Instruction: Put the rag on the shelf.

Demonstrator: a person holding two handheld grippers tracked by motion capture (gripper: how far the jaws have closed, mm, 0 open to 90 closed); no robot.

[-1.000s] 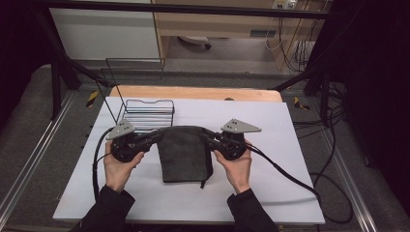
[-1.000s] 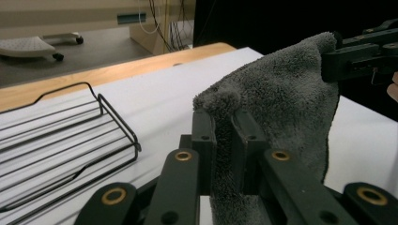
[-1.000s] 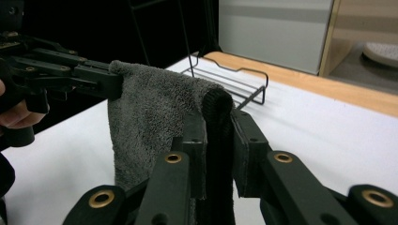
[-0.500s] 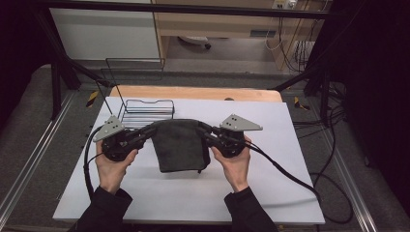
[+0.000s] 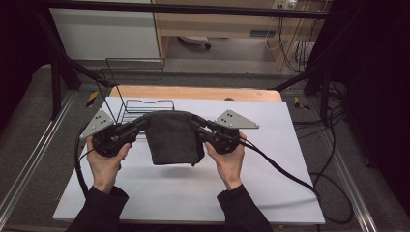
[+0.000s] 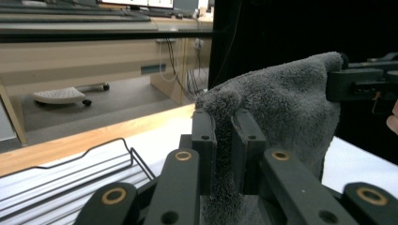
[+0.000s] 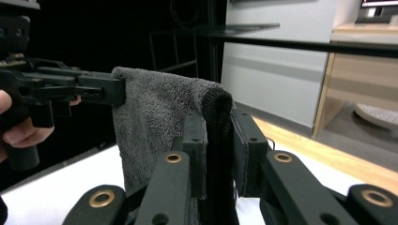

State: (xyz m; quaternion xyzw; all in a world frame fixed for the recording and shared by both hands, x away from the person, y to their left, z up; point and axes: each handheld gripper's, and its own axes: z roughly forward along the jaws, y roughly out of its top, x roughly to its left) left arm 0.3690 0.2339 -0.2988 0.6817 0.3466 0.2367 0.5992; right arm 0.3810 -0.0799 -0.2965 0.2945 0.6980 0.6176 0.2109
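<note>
A dark grey towel hangs folded above the white table, held up by its two top corners. My left gripper is shut on the towel's left corner. At the opposite top corner, my right gripper is shut on the cloth. In the left gripper view the right gripper shows clamped at the far edge of the towel. The right gripper view has the left gripper at the far edge of the towel. The towel's lower edge hangs just over the table.
A black wire basket stands on the table at the back left, close behind the left gripper. A wooden strip runs along the table's far edge. Cables trail from both grippers across the table.
Both grippers have lifted the towel off the table and carried it slightly away from me. It now hangs between them instead of lying flat.
</note>
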